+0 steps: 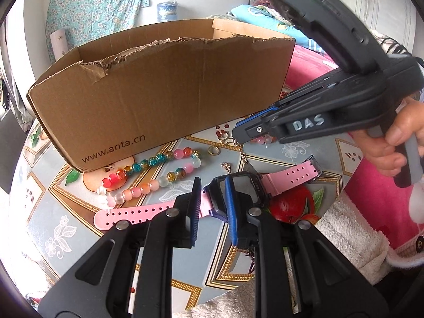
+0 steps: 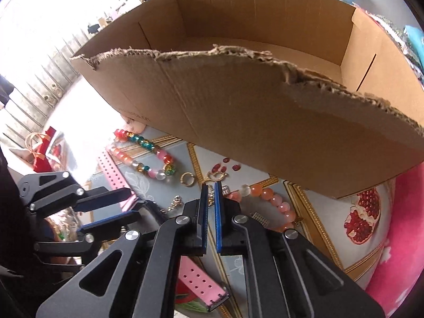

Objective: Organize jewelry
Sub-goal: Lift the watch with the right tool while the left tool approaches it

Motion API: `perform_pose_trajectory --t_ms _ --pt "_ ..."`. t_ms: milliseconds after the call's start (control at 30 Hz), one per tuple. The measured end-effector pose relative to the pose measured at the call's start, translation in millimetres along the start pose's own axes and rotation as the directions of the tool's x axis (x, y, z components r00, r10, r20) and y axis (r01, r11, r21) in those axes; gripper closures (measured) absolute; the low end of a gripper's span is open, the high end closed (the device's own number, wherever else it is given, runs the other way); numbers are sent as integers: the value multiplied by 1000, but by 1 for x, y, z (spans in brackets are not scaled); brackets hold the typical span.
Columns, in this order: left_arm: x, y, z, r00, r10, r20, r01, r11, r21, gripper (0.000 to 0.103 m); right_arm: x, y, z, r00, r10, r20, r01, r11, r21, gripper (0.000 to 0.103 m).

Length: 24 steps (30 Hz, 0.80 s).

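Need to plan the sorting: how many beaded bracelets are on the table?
2: a multicoloured beaded bracelet beside the cardboard box, and an orange-pink beaded bracelet just past the right gripper. More could hide behind the box.

Home bedroom: pillows (image 1: 254,13), floral cloth (image 1: 98,8) on wall.

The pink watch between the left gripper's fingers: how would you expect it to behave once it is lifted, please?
The pink watch will probably hang unevenly: its perforated straps look like soft rubber and would likely droop on either side of the rigid dark case. The left gripper straddles the strap beside the case, so the watch may pivot. The smooth screen could be slippery.
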State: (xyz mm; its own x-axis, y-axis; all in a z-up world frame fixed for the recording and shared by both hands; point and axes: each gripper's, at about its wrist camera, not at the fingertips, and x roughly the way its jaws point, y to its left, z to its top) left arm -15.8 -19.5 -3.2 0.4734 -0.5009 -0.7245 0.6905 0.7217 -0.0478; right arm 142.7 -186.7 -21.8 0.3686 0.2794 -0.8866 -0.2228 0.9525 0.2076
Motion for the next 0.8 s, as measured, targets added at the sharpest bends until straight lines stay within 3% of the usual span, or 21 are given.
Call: perform_pose_trajectory --t_ms 200,367,467,733,800 --pt "0 2 2 1000 -12 -12 12 1000 -5 85 6 23 1 997 64 -43 -69 991 -115 96" --pt "1 5 4 1000 -20 -13 20 1000 -17 85 31 52 1 991 20 -129 -52 967 -248 96" --pt "2 8 4 1000 -24 -13 24 1000 -20 85 27 44 -6 991 3 -130 -39 961 -275 95" --pt "4 16 1 999 -43 -5 43 998 -41 85 22 39 -3 993 -113 -31 104 970 -219 95" --pt "5 18 0 999 -49 -3 49 998 -42 85 12 33 -4 997 -81 2 80 979 -186 95"
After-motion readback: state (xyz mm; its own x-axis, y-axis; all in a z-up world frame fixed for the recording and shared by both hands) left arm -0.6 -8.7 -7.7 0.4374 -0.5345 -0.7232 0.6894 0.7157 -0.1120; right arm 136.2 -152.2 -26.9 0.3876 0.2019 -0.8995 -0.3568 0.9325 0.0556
